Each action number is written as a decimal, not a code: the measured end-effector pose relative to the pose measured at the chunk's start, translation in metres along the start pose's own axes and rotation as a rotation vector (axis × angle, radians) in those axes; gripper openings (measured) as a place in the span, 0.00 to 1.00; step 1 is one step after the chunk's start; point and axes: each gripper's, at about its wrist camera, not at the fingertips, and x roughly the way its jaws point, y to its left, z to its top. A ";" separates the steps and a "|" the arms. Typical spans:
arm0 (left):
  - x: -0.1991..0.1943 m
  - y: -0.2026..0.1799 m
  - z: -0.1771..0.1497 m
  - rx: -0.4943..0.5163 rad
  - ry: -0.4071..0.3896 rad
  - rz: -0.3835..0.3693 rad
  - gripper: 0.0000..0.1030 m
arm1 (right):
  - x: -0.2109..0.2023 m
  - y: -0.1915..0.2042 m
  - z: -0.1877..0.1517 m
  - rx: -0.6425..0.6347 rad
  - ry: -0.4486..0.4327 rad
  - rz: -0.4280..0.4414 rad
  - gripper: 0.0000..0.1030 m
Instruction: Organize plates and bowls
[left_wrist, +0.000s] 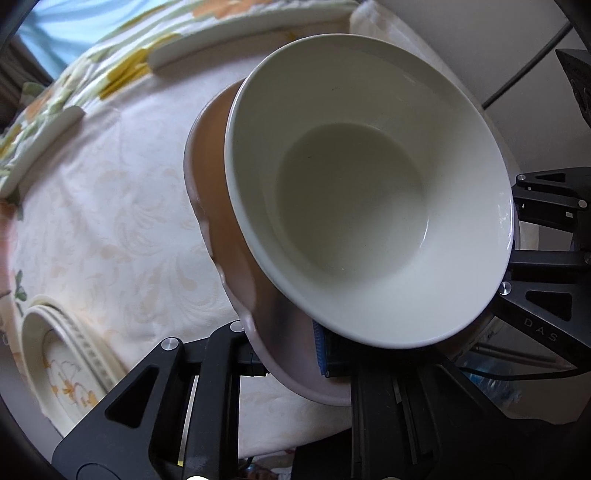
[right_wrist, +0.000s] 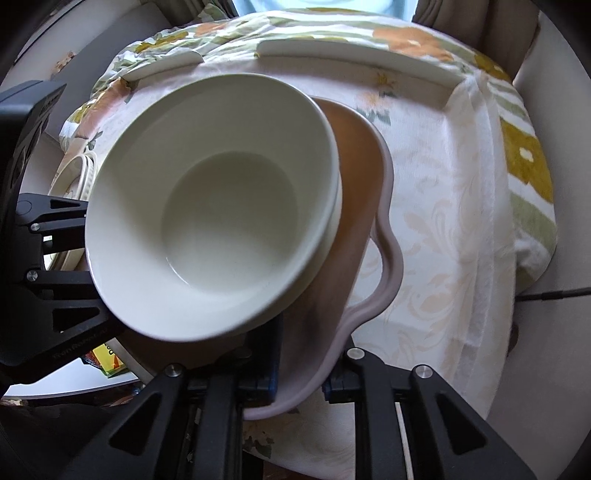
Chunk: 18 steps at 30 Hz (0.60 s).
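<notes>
A white bowl sat inside a shallow pink dish with a wavy rim, and both grippers held that dish from opposite sides above a table covered by a cream patterned cloth. In the left wrist view the left gripper had its jaws clamped on the near rim of the pink dish, 1 blue-padded finger lying inside the rim under the bowl's edge and the other finger outside it. The right gripper showed at the far side of the bowl in that view, reaching in from the right edge.

In the right wrist view the right gripper was likewise closed on the dish's rim, 1 finger inside beneath the white bowl and 1 outside against the wavy lip. The left gripper appeared at the left, behind the bowl.

The bowl leaned toward the left side of the dish in the right view, its rim overhanging the brownish inner floor. A stack of ribbed cream plates with a yellow flower print lay on the cloth nearby, well apart from the held dish. 2 flat white plates rested at the far edge of the table on a flowered quilt.
</notes>
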 end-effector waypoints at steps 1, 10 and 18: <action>-0.008 -0.004 -0.008 -0.006 -0.007 0.003 0.14 | -0.004 0.001 0.001 -0.008 -0.009 0.001 0.15; -0.070 0.039 -0.042 -0.098 -0.059 0.039 0.14 | -0.038 0.059 0.020 -0.103 -0.055 0.013 0.15; -0.109 0.116 -0.100 -0.129 -0.056 0.075 0.14 | -0.033 0.163 0.045 -0.150 -0.066 0.040 0.15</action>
